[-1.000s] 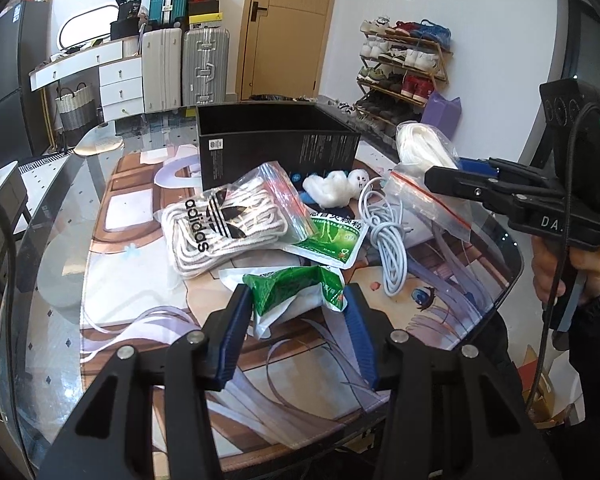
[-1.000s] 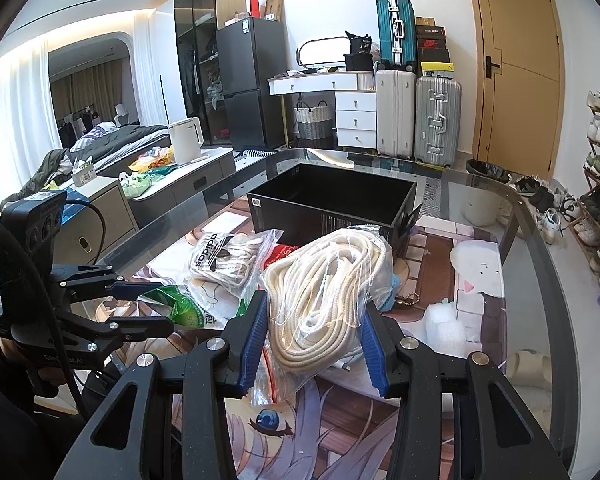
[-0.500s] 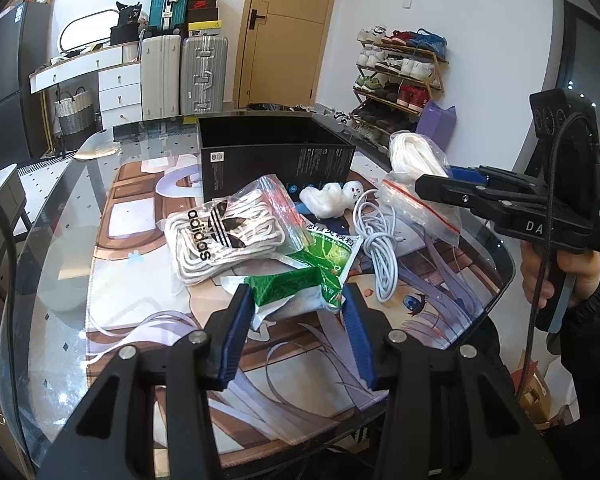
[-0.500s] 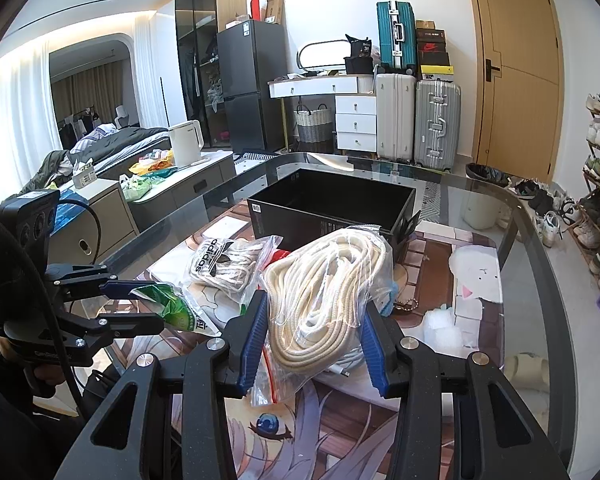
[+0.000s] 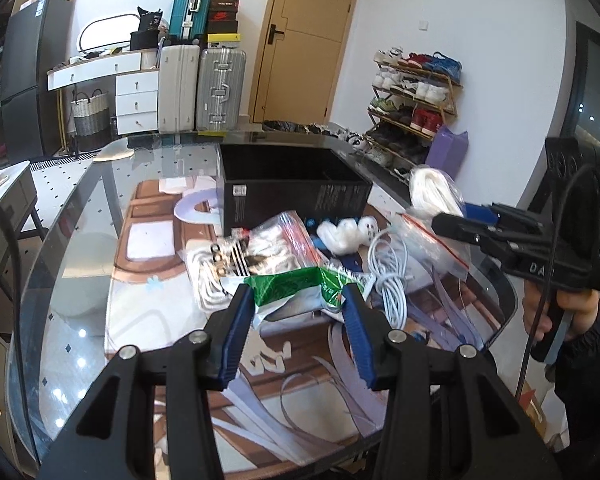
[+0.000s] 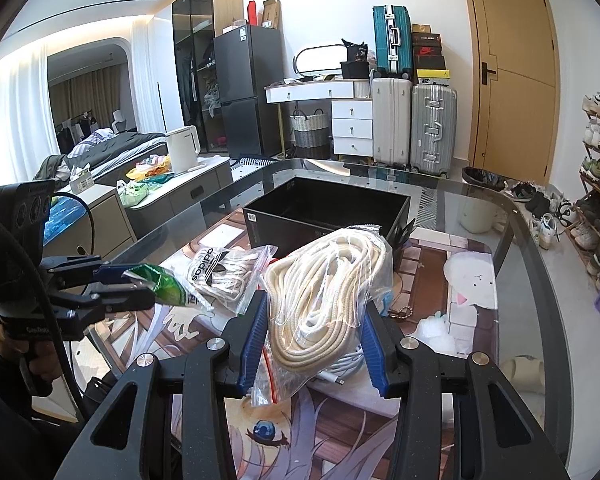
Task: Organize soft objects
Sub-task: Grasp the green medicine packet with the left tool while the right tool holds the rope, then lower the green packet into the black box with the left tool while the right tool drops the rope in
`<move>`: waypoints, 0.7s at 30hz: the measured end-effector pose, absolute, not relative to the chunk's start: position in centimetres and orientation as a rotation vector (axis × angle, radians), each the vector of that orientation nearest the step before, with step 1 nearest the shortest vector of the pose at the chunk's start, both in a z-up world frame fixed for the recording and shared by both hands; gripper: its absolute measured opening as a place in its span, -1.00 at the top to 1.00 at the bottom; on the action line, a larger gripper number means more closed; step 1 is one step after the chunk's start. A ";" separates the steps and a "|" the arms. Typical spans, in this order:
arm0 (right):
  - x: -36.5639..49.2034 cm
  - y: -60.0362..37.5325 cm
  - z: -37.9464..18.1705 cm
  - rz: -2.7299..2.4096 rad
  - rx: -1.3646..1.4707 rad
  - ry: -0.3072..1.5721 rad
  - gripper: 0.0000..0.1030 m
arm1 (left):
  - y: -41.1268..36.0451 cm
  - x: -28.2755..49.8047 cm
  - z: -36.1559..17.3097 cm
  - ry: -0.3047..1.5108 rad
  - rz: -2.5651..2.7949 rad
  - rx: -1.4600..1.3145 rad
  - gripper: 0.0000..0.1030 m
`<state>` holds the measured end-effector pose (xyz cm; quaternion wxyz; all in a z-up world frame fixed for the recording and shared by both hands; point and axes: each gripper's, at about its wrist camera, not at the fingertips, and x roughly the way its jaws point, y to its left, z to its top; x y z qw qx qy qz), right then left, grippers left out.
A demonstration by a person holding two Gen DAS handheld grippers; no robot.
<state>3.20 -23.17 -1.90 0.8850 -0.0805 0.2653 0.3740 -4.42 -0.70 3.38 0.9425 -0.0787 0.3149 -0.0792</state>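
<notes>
In the left wrist view my left gripper point(image 5: 298, 296) is shut on a green and white packet point(image 5: 288, 286), held up off the glass table point(image 5: 80, 248). The right wrist view shows the same packet point(image 6: 162, 282) jutting from the left gripper point(image 6: 134, 284). My right gripper point(image 6: 315, 308) is shut on a clear zip bag of cream rope point(image 6: 328, 280), held above the table. That bag point(image 5: 432, 184) also shows at the right gripper's tip point(image 5: 450, 220). An open black box point(image 5: 292, 188) point(image 6: 324, 216) stands behind the pile.
A clear bag of white Adidas laces point(image 6: 220, 276) point(image 5: 236, 264), a coiled white cable point(image 5: 388, 280) and white fluffy stuffing point(image 5: 340, 232) lie in front of the box. More white stuffing point(image 6: 440, 328) lies at the right. The table edge point(image 5: 496, 336) curves close by.
The left gripper has lifted the green packet off the table, and the pile now sits lower behind it. The right gripper and its rope bag have stayed put.
</notes>
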 end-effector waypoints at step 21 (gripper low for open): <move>6.2 -22.3 -0.4 0.755 -0.150 0.526 0.15 | -0.1 0.8 5.8 0.571 -0.112 -0.149 0.14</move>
